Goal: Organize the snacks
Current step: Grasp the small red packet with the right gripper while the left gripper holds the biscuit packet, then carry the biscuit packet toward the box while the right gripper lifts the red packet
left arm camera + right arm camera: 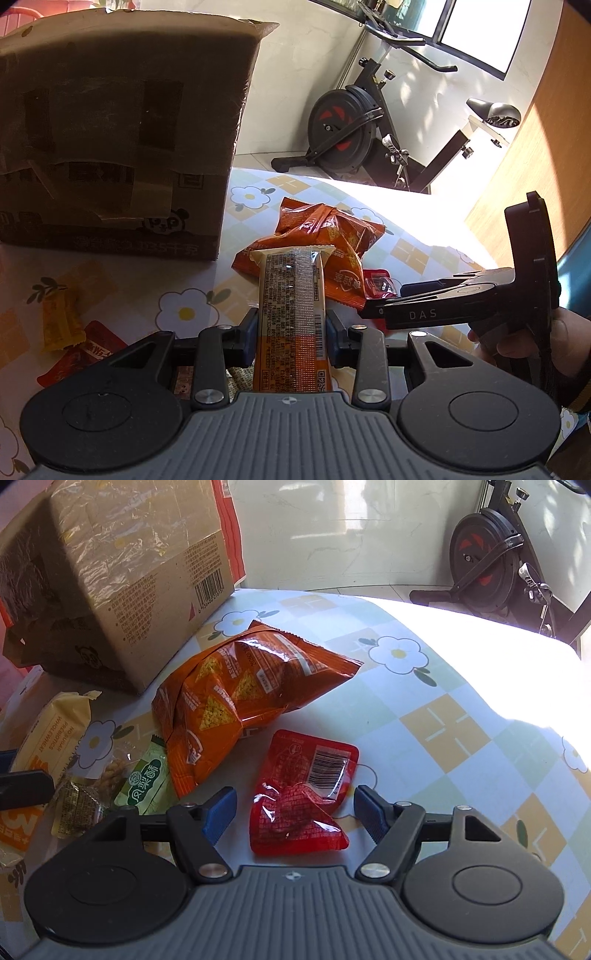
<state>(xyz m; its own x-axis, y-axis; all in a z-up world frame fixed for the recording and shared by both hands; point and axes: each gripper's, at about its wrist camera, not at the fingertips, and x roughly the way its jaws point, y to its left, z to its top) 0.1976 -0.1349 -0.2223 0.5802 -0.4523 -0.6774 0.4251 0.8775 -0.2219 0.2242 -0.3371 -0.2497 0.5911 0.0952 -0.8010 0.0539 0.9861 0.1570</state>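
While a cardboard box [110, 129] stands at ten o'clock on the flowered tablecloth [461, 716], its inside hidden from both cameras, an orange chip bag [236, 698] lies just beside its near corner. At six o'clock in the left view, the left gripper [291, 336] is clamped on a long biscuit packet [291, 314], lifted above the cloth. The right gripper [295, 808] stands wide, its blue fingers [219, 812] either side of a small red packet [295, 797] without touching it. At eight o'clock lie a green pastry packet [146, 779] and a yellow candy [61, 321].
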